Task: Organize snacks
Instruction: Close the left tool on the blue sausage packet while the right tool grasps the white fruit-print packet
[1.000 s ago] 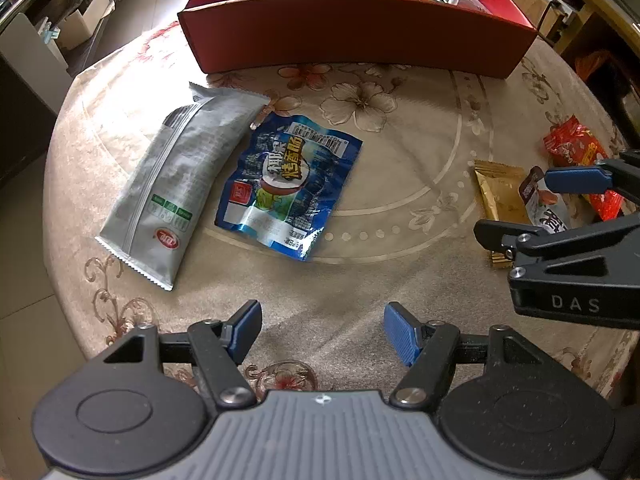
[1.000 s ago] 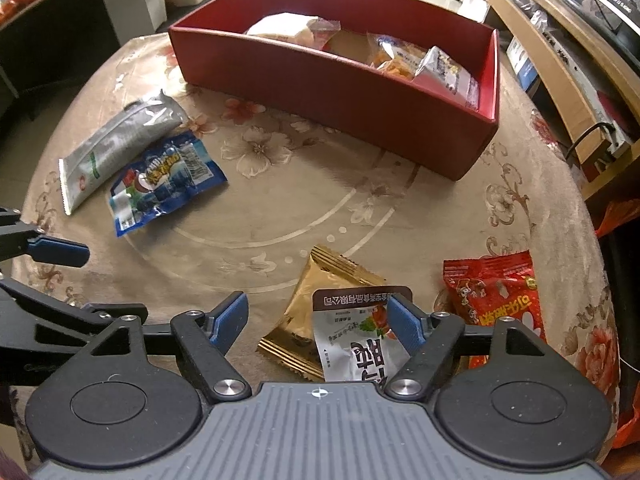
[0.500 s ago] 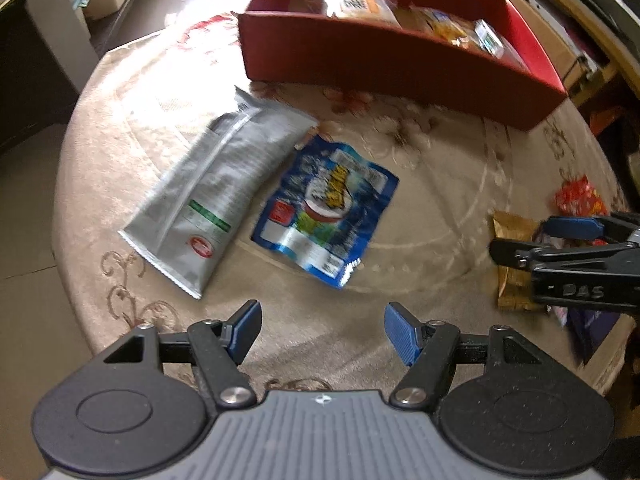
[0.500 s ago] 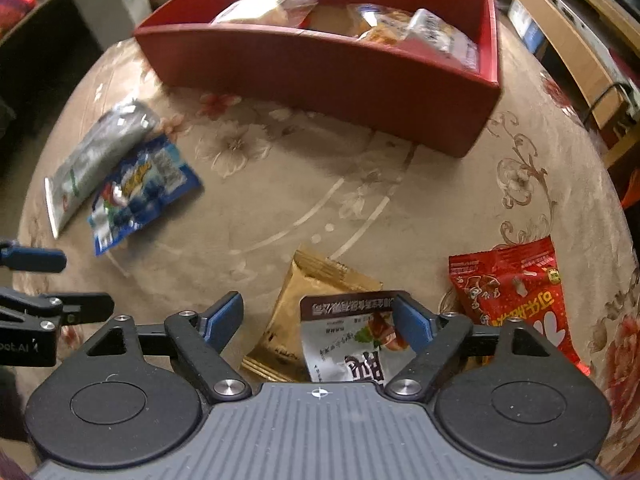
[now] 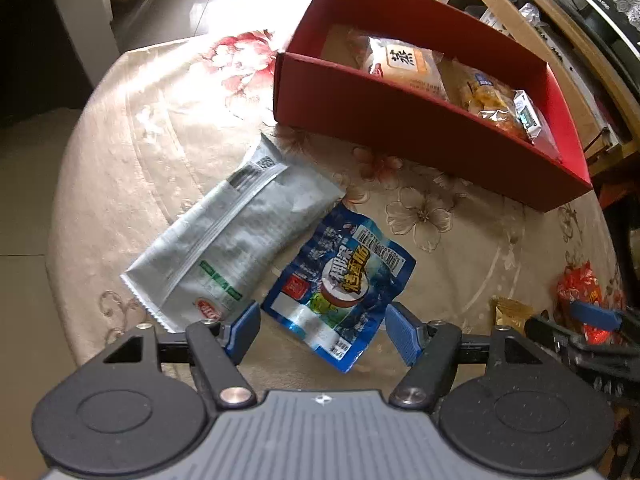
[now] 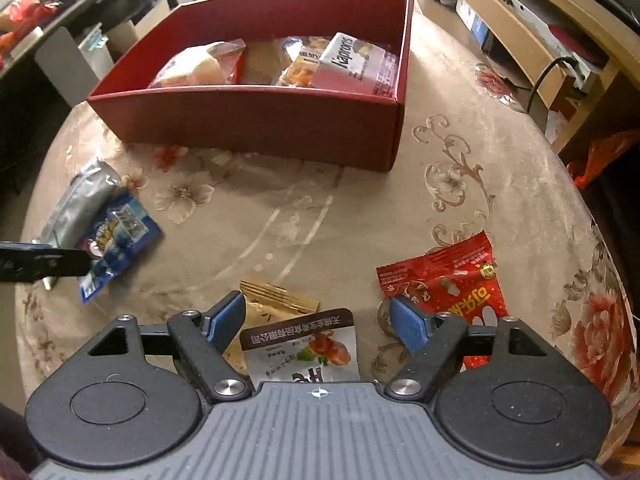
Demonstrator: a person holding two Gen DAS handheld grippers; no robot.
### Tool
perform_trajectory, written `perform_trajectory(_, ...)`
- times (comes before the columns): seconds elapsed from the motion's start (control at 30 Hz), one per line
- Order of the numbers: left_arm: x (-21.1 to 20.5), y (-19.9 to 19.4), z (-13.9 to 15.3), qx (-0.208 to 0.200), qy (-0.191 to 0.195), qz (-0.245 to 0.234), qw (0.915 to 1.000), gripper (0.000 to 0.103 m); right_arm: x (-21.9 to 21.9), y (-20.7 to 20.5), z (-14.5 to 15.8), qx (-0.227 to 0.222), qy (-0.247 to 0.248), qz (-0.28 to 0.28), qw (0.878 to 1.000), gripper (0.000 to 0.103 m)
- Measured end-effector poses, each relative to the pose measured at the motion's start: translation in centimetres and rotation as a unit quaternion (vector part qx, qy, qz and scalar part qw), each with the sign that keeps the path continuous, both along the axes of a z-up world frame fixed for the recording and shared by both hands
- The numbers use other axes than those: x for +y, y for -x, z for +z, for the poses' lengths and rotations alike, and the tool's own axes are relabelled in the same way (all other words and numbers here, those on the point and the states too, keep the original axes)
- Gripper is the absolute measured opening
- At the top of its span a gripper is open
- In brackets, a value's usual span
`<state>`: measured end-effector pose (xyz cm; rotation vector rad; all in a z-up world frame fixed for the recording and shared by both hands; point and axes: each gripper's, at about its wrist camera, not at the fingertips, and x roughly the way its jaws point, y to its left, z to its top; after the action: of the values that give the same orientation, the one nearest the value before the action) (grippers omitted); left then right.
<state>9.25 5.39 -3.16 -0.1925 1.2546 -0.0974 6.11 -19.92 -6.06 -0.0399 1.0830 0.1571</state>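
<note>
The left claw (image 5: 322,330) hangs over the round tabletop (image 5: 120,160) with its blue fingers spread; the lower end of a blue snack packet (image 5: 340,284) shows between them, and the pads do not press on it. A long silver packet (image 5: 236,240) lies just beside the blue one on its left, their near edges touching or slightly overlapping. Beyond both stands a red box (image 5: 400,136) that already holds several wrapped snacks.

The right claw (image 6: 318,320) is likewise spread and holds nothing. Between its fingers, flat on the tabletop, lies a white-and-brown packet (image 6: 300,346), partly covering a gold packet (image 6: 276,300) beneath it. A red packet (image 6: 452,280) lies to the right, near the right finger; whether it touches that finger is hard to tell from this angle. The red box sits well beyond these three, with a white packet leaning against its right wall.
</note>
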Motion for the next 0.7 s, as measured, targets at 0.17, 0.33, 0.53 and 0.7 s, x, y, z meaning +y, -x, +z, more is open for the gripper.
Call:
perform_trajectory(0.17,-1.9,-1.8,-0.3,-0.015,-0.028,-0.042,0.9986,0.075,-0.1,0.7,0.2,0.002,-0.008,0.015,1.000,0.085)
perform_trajectory(0.33,-3.0,-3.3,-2.1,0.001,-0.042,-0.062,0.9972,0.086,-0.5,1.0,0.0,0.007,-0.008,0.016,1.000,0.085)
perform_trajectory(0.53,-4.7,-3.2,-2.5,-0.013,-0.083,-0.096,0.9919,0.079,-0.4,1.1,-0.2,0.011,-0.004,0.019,1.000,0.085)
perform_trajectory(0.7,-4.2,-1.4,-1.8,-0.006,-0.060,-0.103,0.9928,0.072,-0.5,1.0,-0.1,0.009,-0.004,0.014,1.000,0.085)
